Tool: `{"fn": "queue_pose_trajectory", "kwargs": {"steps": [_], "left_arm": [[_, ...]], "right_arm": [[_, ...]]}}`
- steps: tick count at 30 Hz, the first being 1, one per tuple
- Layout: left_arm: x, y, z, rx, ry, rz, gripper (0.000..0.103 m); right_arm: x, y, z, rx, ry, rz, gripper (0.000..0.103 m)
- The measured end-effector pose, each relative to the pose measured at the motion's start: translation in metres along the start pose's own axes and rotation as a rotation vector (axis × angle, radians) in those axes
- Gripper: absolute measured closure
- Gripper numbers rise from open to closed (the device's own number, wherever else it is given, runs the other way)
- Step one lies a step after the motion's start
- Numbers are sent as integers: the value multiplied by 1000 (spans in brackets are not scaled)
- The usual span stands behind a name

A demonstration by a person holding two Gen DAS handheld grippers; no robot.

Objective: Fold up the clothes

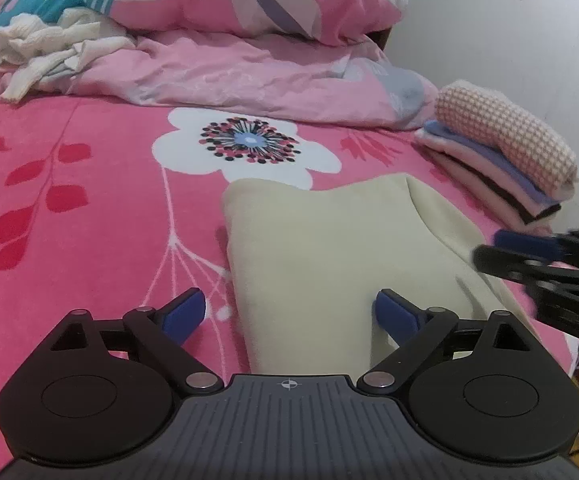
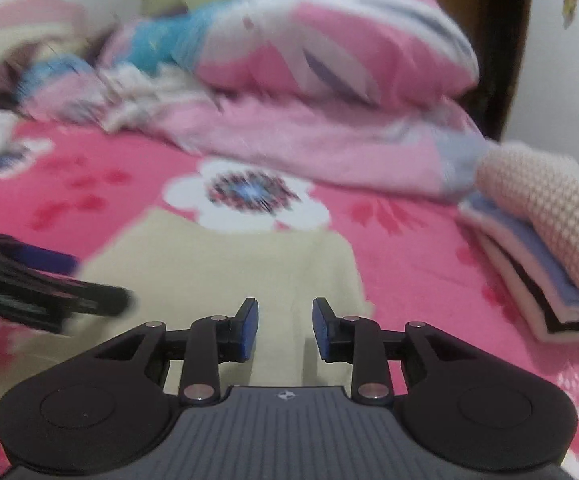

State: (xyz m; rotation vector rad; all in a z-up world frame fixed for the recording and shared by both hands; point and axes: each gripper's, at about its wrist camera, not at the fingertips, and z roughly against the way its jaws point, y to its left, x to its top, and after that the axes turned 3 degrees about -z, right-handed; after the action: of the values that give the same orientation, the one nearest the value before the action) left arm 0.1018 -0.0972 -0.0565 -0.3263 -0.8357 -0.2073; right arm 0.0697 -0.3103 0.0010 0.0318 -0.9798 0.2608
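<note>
A cream garment (image 1: 321, 252) lies folded flat on the pink flowered bedspread (image 1: 89, 200). My left gripper (image 1: 289, 312) hovers wide open over its near left edge, with nothing between the blue pads (image 1: 183, 314). The right gripper (image 1: 501, 252) enters the left wrist view from the right, at the garment's right side. In the blurred right wrist view the cream garment (image 2: 249, 272) lies right ahead, and my right gripper (image 2: 285, 328) stands open above it with a narrower gap and nothing held. The left gripper (image 2: 49, 292) shows there at the left.
A stack of folded clothes (image 1: 505, 160), topped by a pink-and-white checked knit, sits at the bed's right edge (image 2: 549, 256). A bunched pink quilt (image 1: 249, 72) and pillow fill the back, with loose white clothes (image 1: 45, 52) at the back left. A white wall stands to the right.
</note>
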Motion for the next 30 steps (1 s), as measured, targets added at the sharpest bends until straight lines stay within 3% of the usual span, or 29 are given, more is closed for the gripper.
{"fn": "queue_pose_trajectory", "kwargs": {"steps": [2,5,12,16,22,30], "left_arm": [[-1,-2,-1,3,4,-11,9],[-1,-4,-2,3,13,-18,9],[-2,-4,-3,5,21,-20,7],[-1,-4,-3,5,24,-21,6],[-1,-3,-4,7,24,-22,5],[-1,-3,-3,7,15,-32,5]], "right_arm": [[-9,6,9,26,-16,31,69],[-37,14,-4,-2,76,92,66],[-40,19,23,-4,-17,75,66],[-58,24,24,25,5,107,65],[-62,18,44,37,-49,49,64],[-64,-2,61,42,-79,-42,50]]}}
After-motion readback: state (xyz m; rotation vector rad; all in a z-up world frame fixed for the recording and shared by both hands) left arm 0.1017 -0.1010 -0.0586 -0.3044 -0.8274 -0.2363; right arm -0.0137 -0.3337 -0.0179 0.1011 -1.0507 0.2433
